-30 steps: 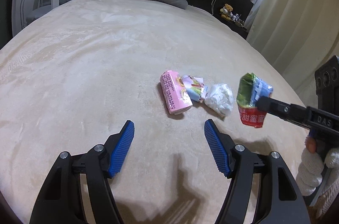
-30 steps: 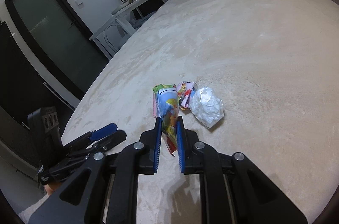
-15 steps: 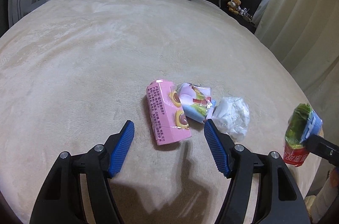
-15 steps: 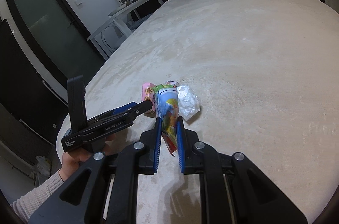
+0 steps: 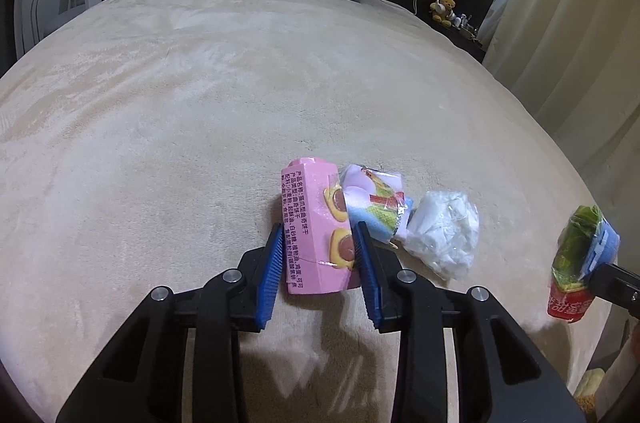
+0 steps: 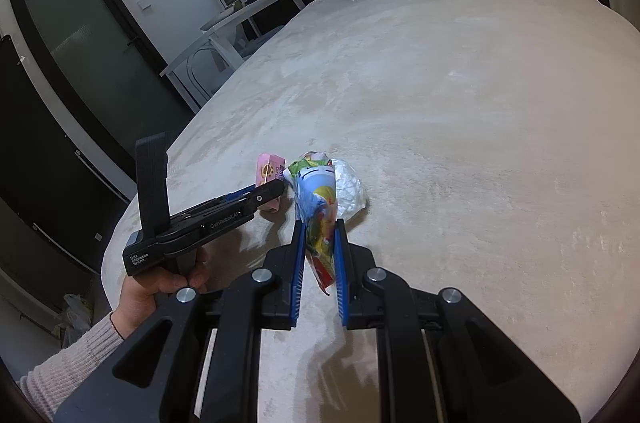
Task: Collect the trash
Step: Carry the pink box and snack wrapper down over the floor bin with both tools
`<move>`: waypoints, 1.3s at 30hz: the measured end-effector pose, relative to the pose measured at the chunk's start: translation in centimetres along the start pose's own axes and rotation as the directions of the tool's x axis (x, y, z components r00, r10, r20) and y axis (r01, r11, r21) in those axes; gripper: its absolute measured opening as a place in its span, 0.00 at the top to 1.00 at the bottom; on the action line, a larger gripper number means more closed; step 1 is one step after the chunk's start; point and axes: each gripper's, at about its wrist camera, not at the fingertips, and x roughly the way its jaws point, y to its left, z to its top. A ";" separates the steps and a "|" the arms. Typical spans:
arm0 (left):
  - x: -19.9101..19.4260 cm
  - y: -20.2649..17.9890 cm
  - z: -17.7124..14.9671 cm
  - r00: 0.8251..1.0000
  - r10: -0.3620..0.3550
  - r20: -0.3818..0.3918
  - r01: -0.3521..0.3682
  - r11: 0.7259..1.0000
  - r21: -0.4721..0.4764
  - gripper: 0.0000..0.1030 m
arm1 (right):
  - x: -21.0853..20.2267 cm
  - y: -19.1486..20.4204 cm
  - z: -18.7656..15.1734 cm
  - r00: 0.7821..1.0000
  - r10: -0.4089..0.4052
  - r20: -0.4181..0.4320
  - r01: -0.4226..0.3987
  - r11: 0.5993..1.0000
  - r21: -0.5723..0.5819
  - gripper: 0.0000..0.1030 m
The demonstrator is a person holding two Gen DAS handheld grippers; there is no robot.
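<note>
Pink box (image 5: 316, 223) is getting clamped low-centre by the left gripper (image 5: 318, 255), whose jaws have just been closing, while the right gripper (image 6: 319, 259) is pinching a green wrapper (image 6: 318, 219) (colourful wrapper (image 5: 376, 203) and white wad (image 5: 444, 235) are lying uncollected).

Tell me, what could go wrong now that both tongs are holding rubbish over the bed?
The left tongs have just closed on the pink box. The colourful wrapper leans against it, so lifting may drag or flip that wrapper. The grip sits near the box's close end, so the far end might sag or slip. The right tongs pinch a floppy snack bag by one end; it could slide out.
</note>
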 end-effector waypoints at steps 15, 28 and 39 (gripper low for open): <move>-7.9 -3.3 -2.6 0.995 -0.045 0.089 0.042 0.999 0.027 0.68 | -3.6 2.1 -2.8 0.996 -0.049 0.076 0.052 0.998 -0.037 0.86; -14.1 -6.3 -9.3 0.991 -0.065 0.116 0.061 0.997 0.044 0.68 | -7.8 3.8 -9.8 0.994 -0.064 0.090 0.069 0.996 -0.060 0.86; -18.1 -8.4 -16.3 0.993 -0.057 0.107 0.049 0.996 0.069 0.68 | -11.8 5.3 -16.8 0.993 -0.074 0.097 0.080 0.995 -0.056 0.86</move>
